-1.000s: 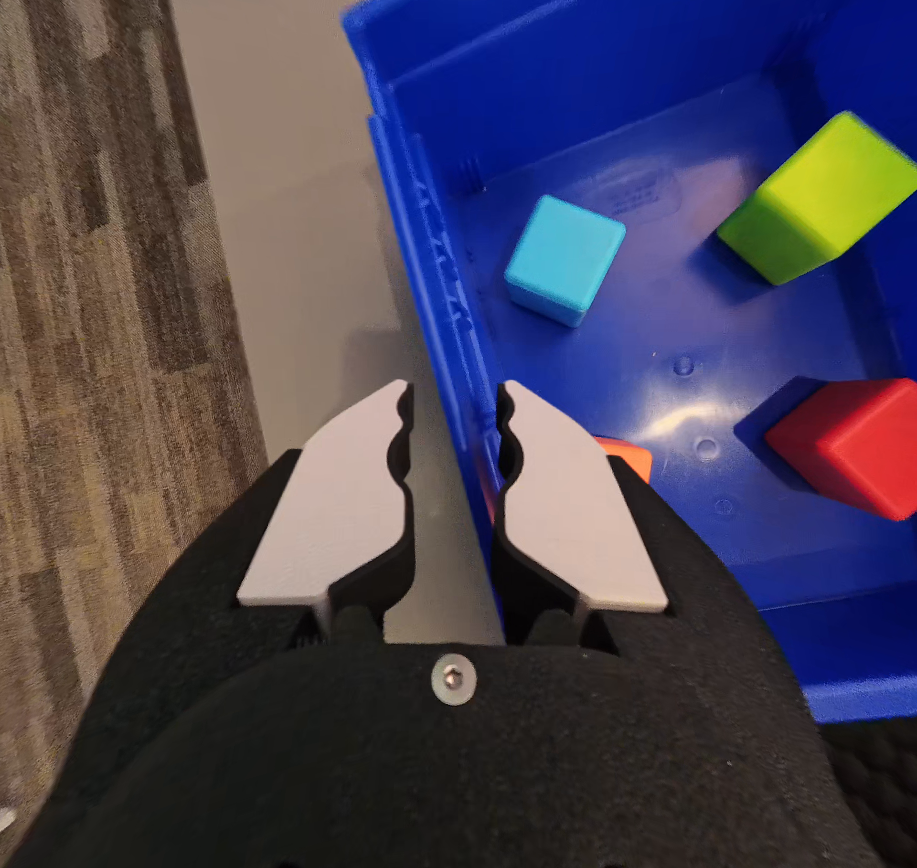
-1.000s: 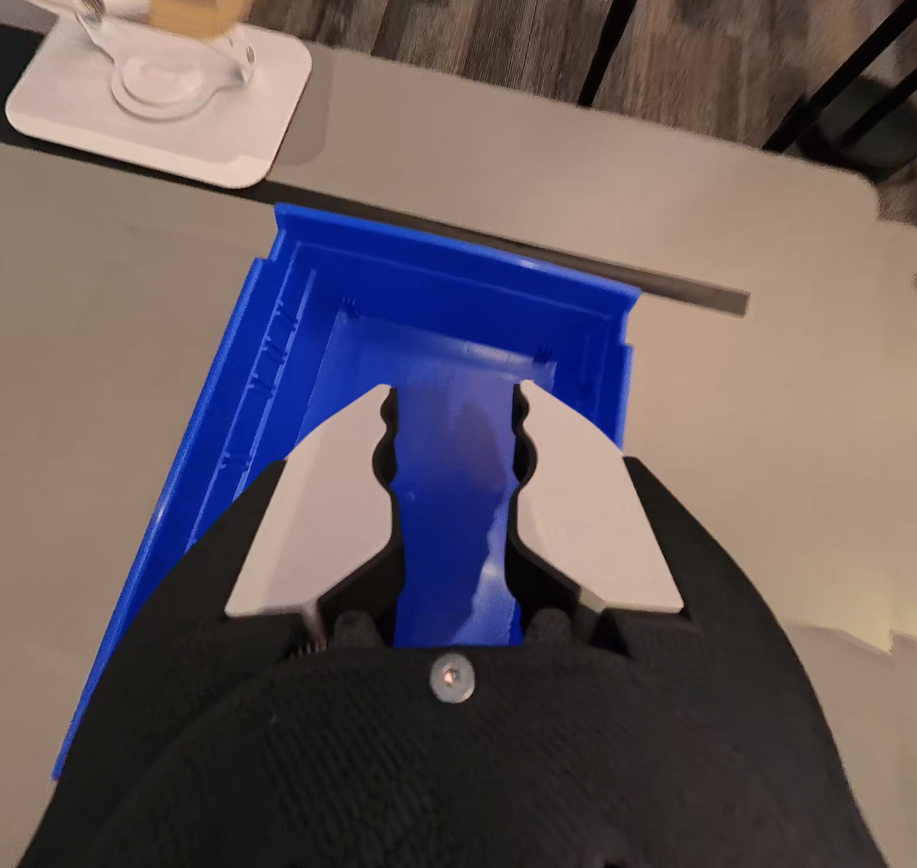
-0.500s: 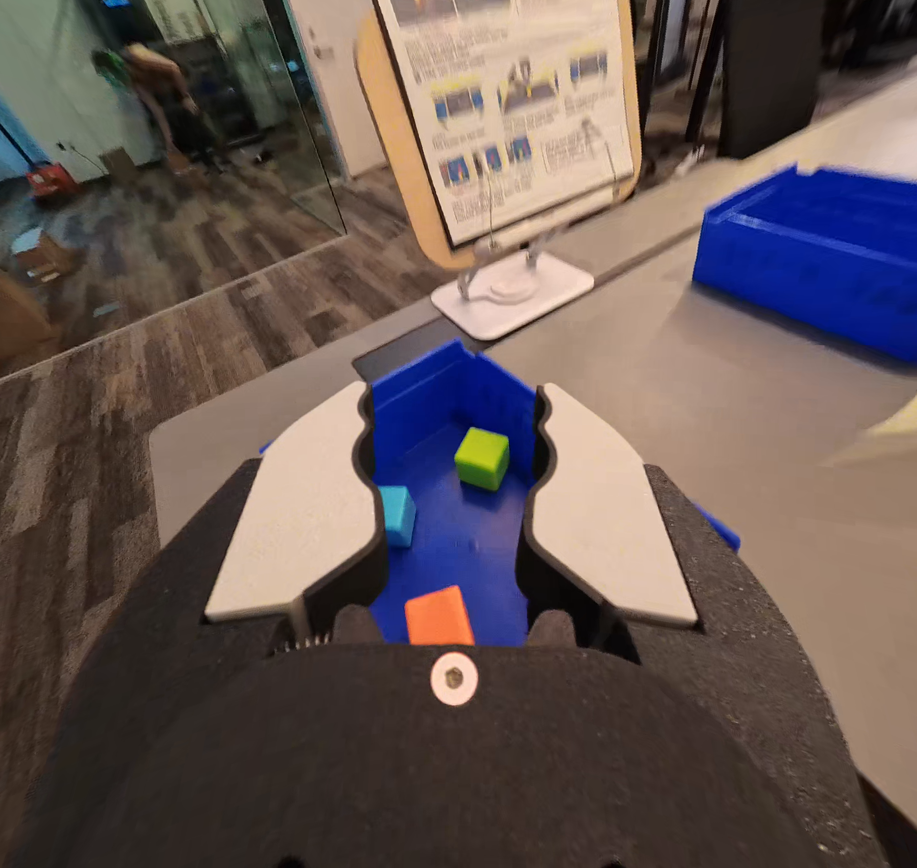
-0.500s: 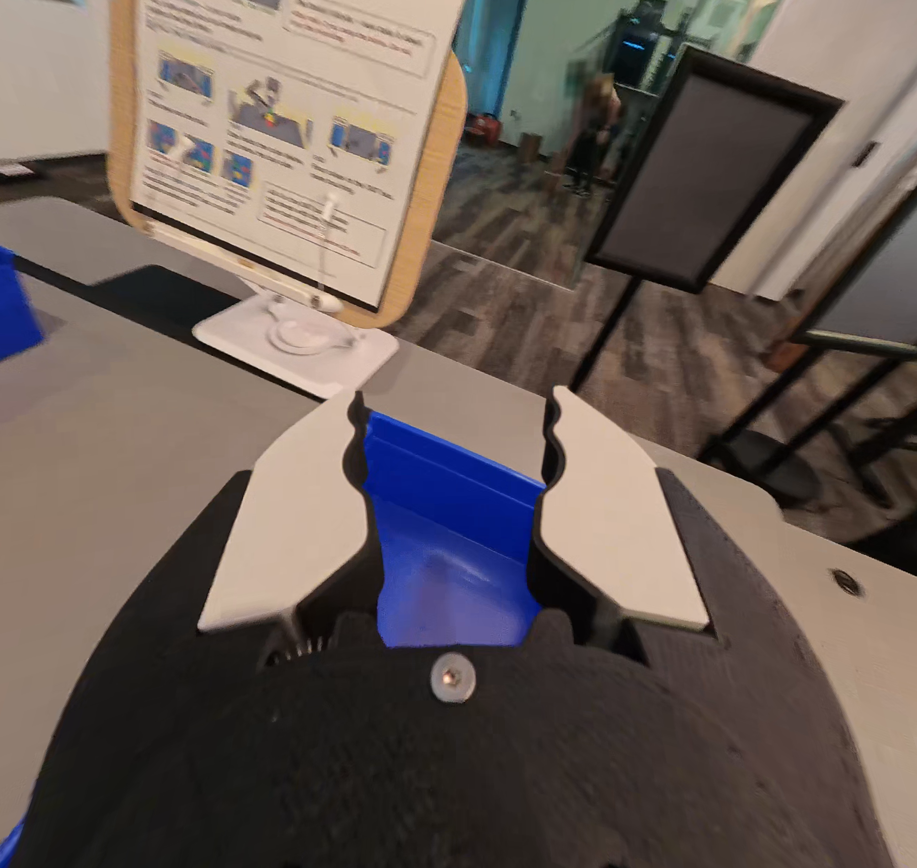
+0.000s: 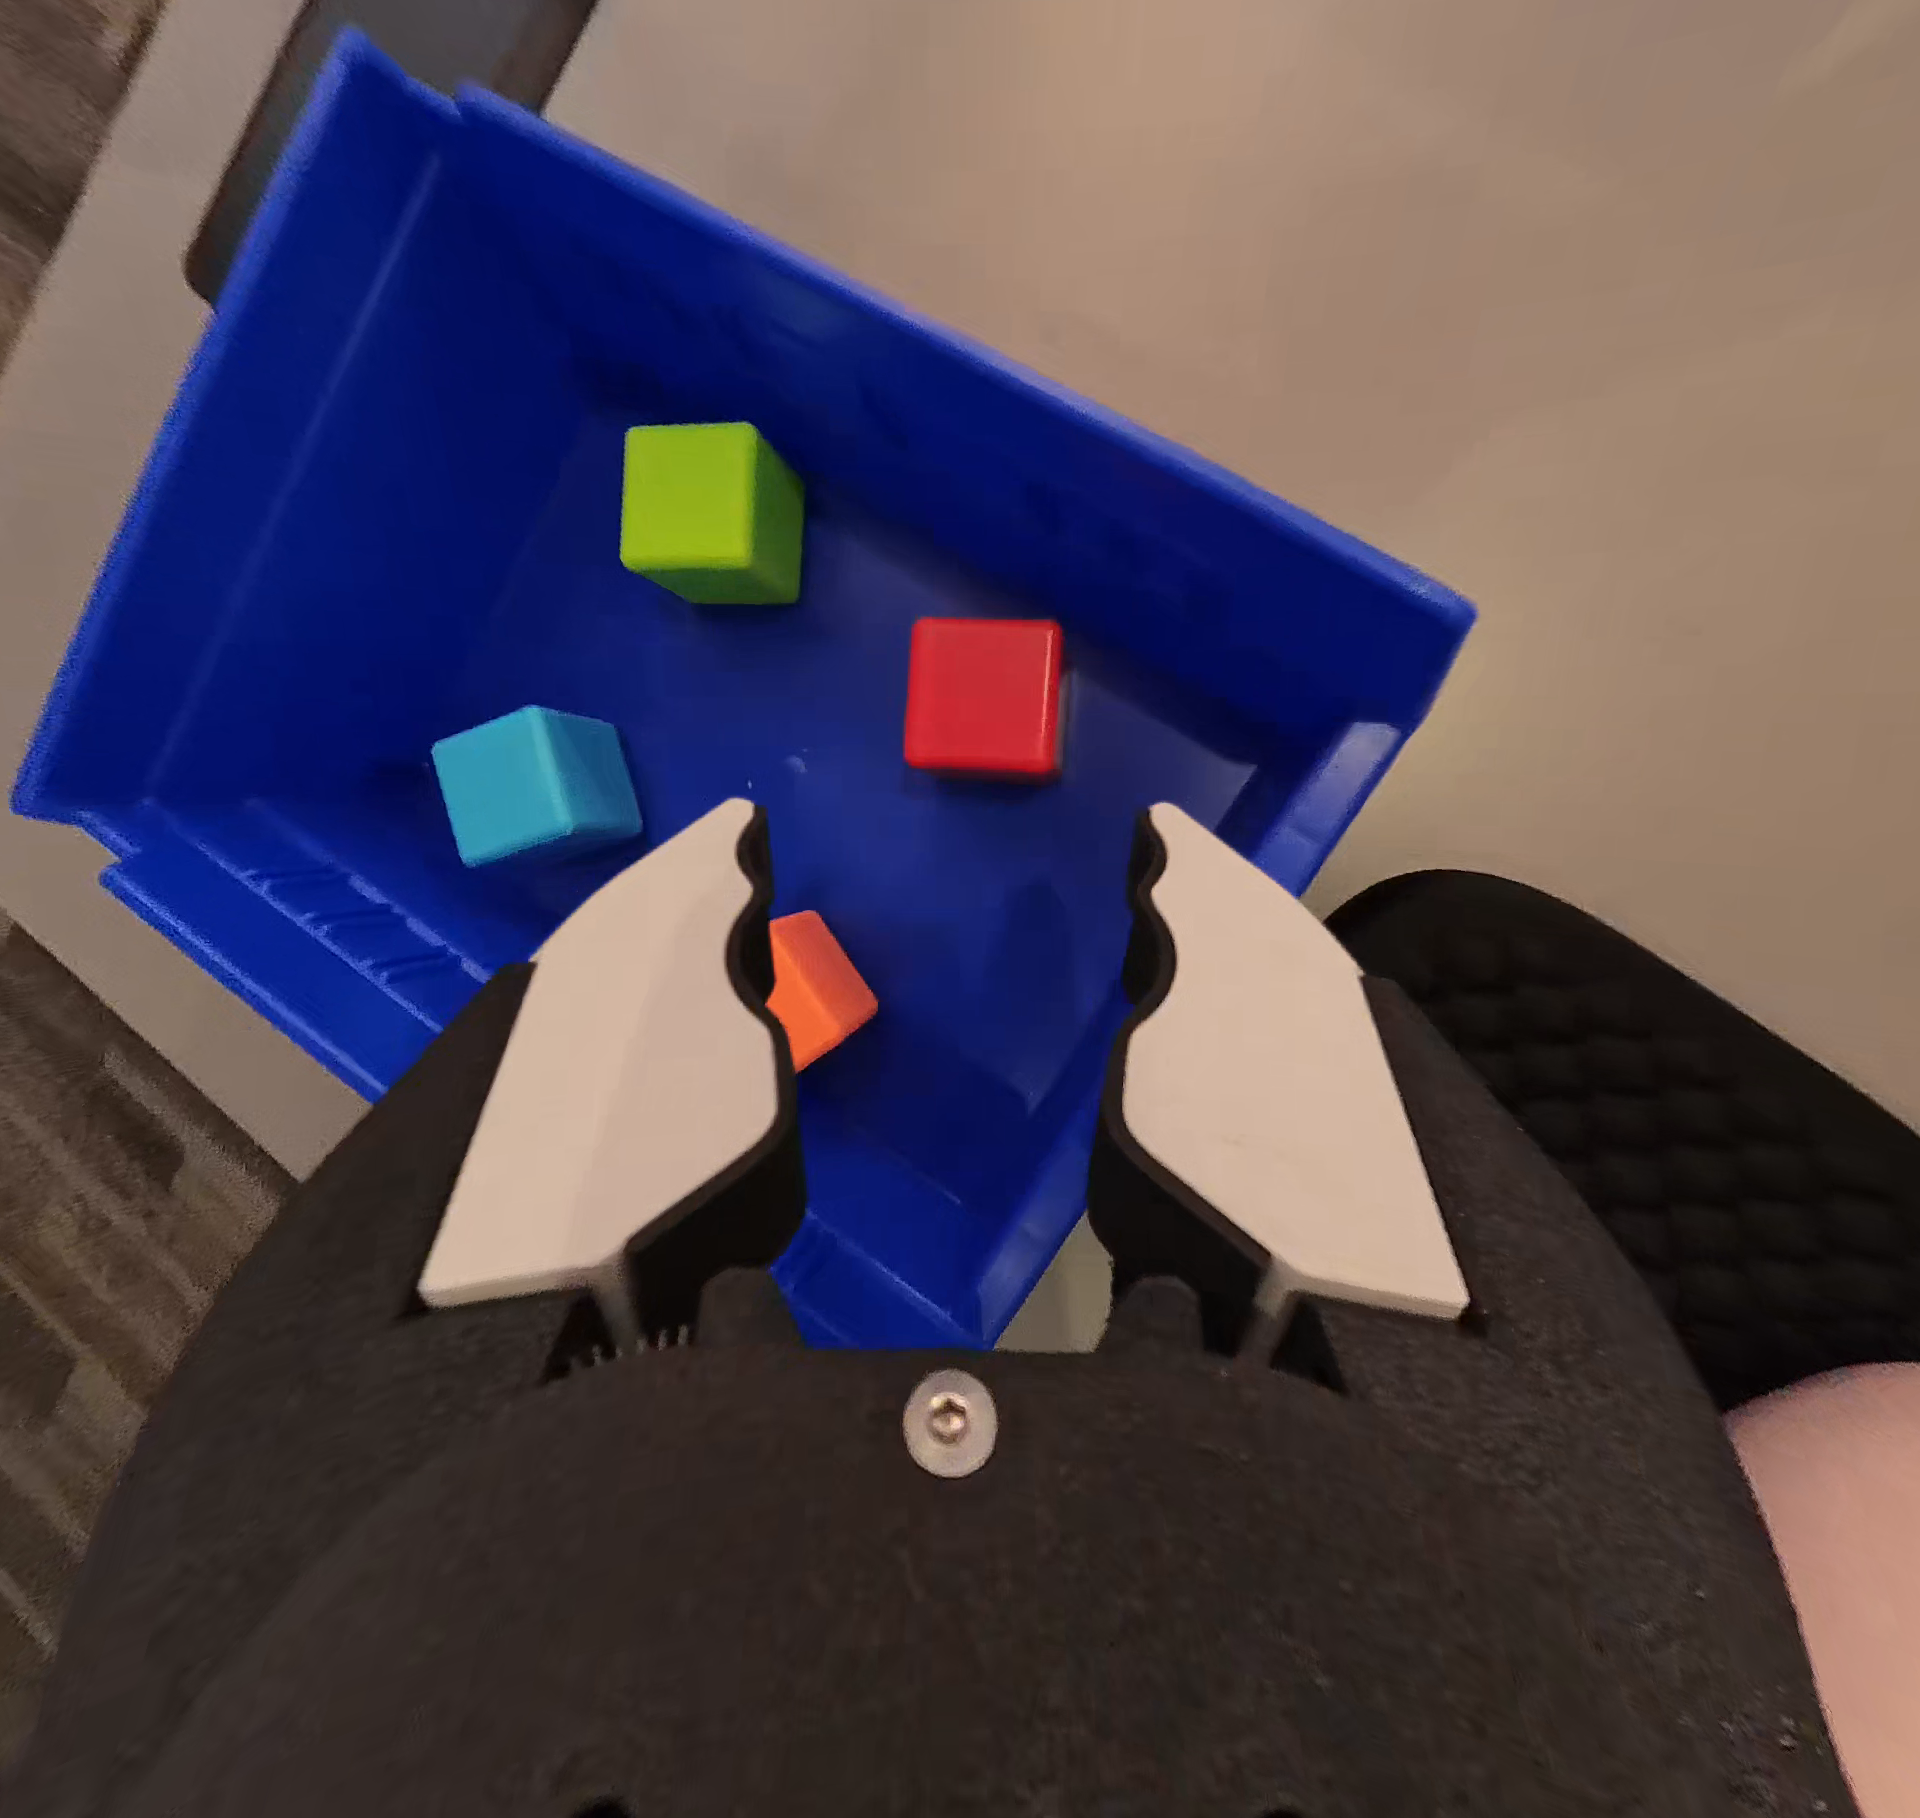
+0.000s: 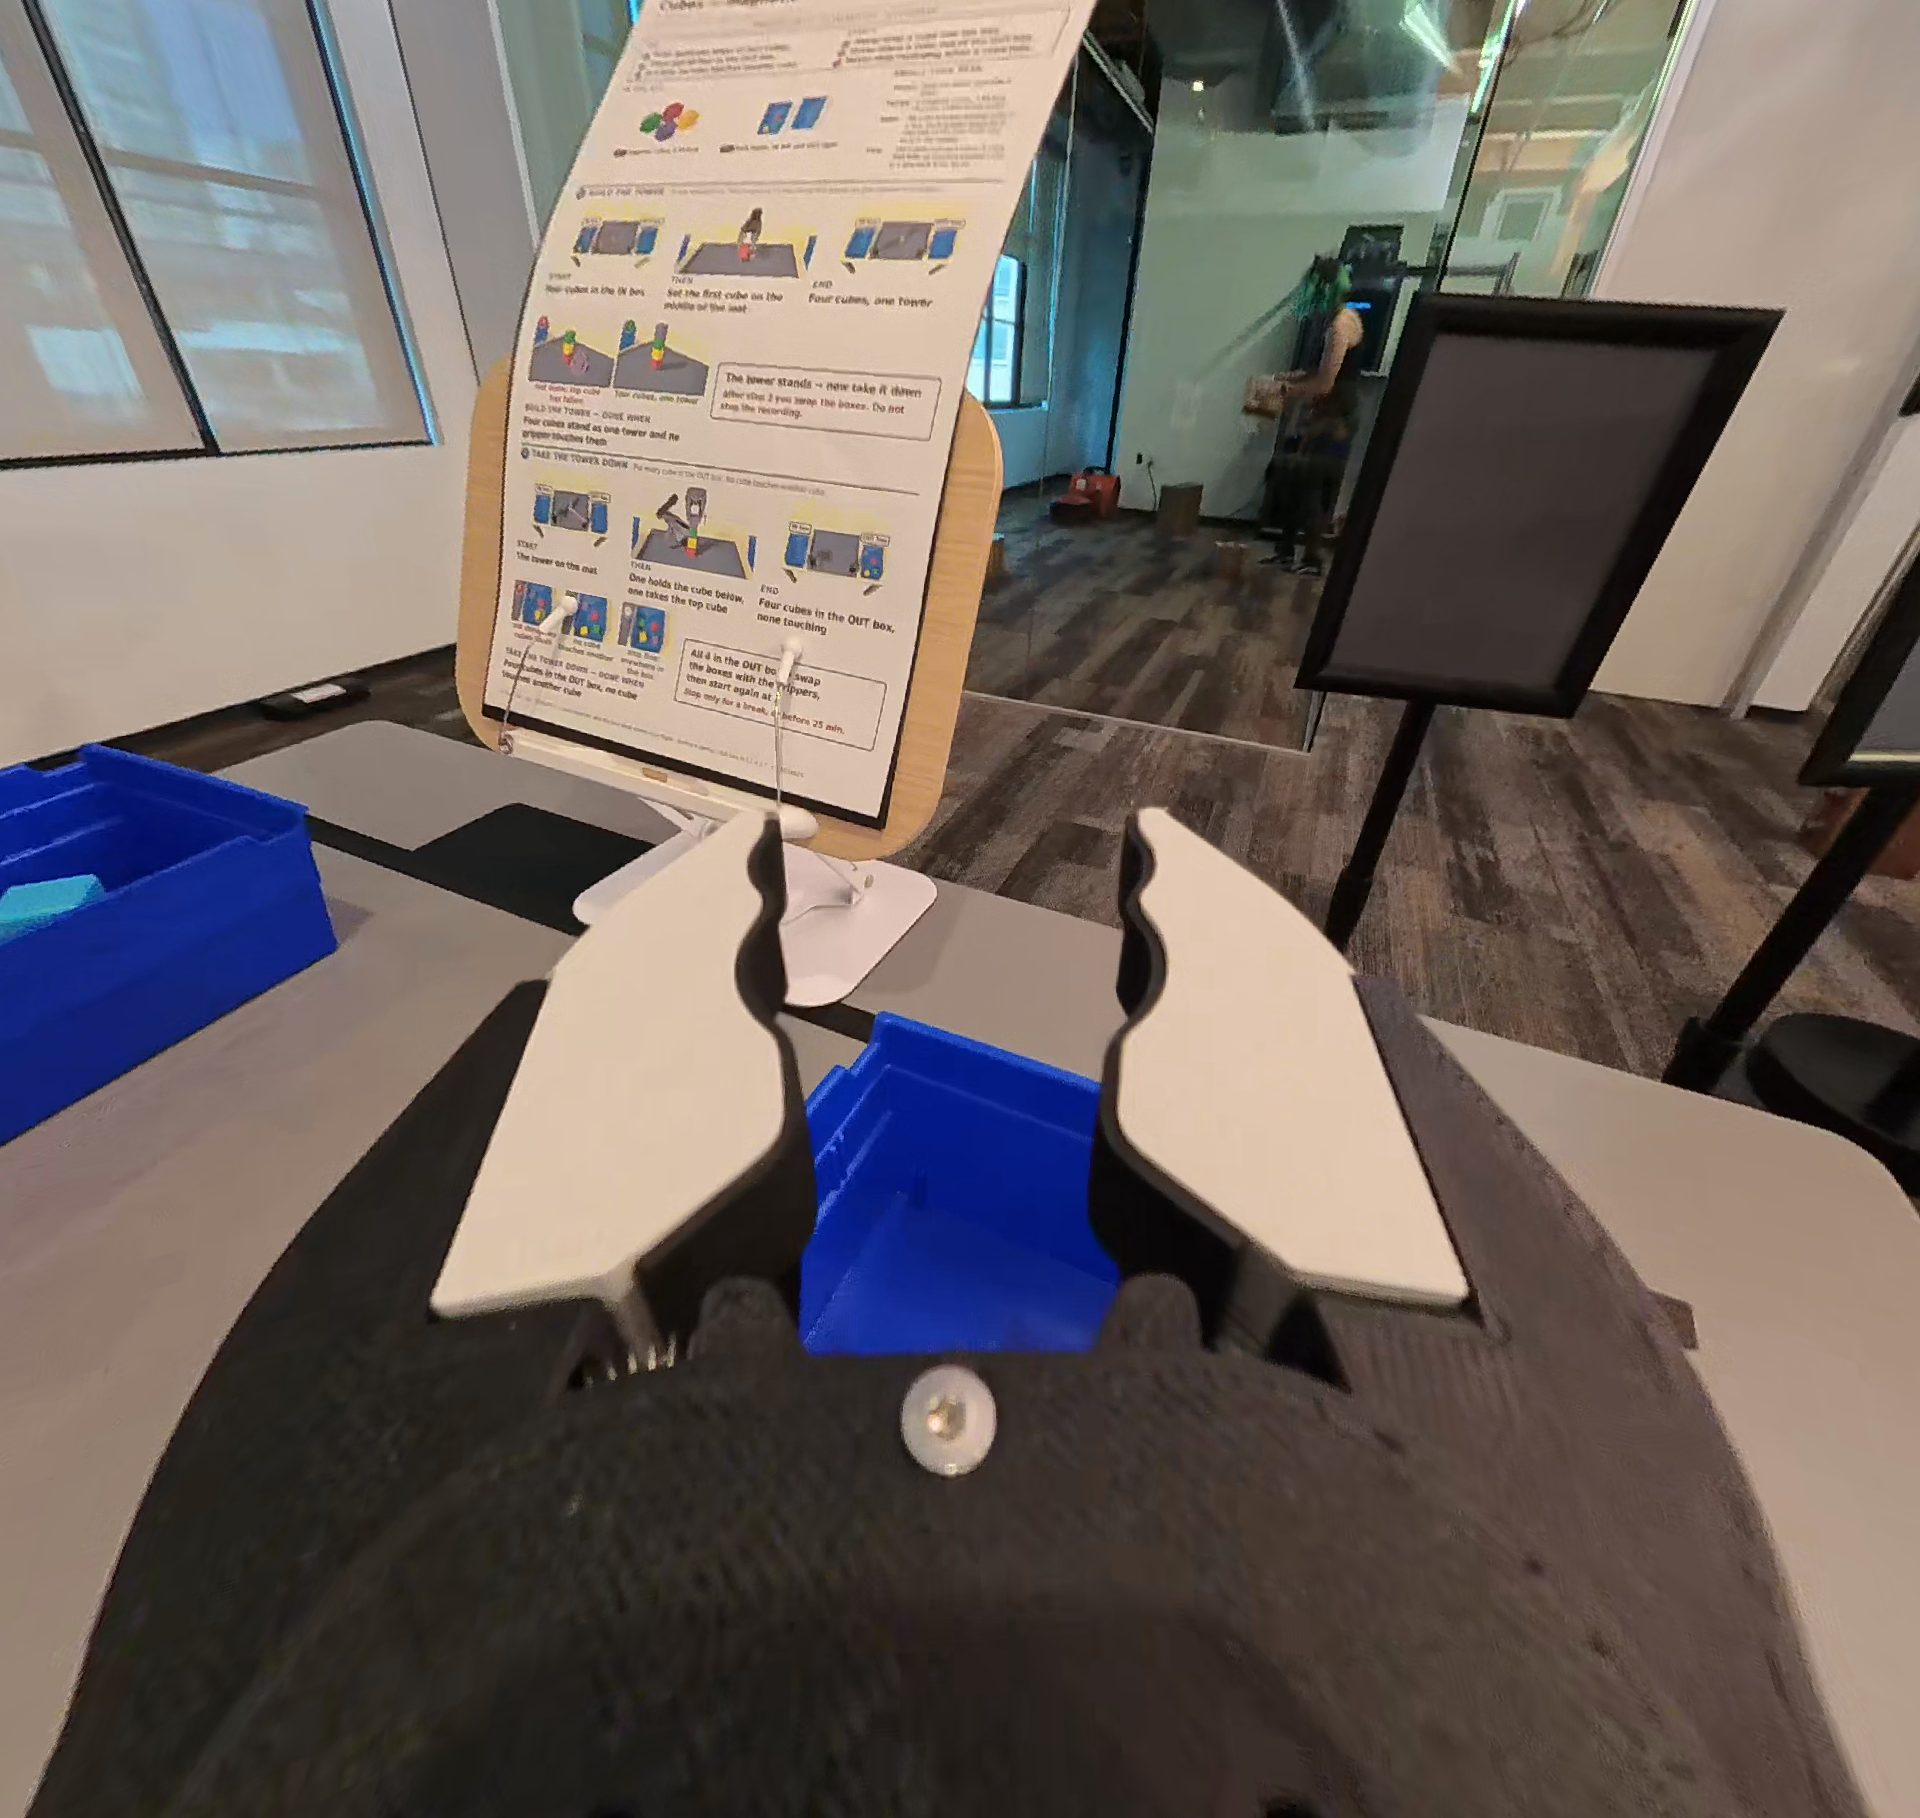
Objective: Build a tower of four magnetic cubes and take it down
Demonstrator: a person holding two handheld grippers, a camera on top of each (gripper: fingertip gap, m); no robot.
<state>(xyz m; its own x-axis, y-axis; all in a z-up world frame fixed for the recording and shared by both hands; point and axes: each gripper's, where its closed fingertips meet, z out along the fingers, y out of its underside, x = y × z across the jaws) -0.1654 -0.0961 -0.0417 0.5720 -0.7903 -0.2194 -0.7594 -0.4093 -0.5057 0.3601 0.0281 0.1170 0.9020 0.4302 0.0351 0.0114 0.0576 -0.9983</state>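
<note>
Two views, one grey counter (image 6: 187, 1093) carrying everything. On it in the right wrist view: a blue bin (image 6: 156, 927) far left with a bit of cyan showing inside, a second blue bin (image 6: 935, 1218) right under the right tool (image 6: 945, 833), nothing visible in the part that shows. Behind those, a printed instruction sheet (image 6: 790, 397) on a wooden stand.

From the left wrist view, looking down into the cube bin (image 5: 343, 480). Four cubes loose on its floor, none touching: green cube (image 5: 707, 511) toward the far wall, red cube (image 5: 982, 693) to the right, cyan cube (image 5: 530, 781) to the left, orange cube (image 5: 816, 989) nearest and partly hidden behind the left finger (image 5: 623, 1062).

Left tool (image 5: 945, 823) hanging above the bin, spread wide, gripping nothing. Right tool also spread wide, empty.

Looks like the very start of the build: no tower anywhere, first pick not yet made. Next move probably calls for dropping the left tool straight onto one cube, orange being closest, squaring up on two flat faces, and keeping clear of neighbours since magnets could snap together.
</note>
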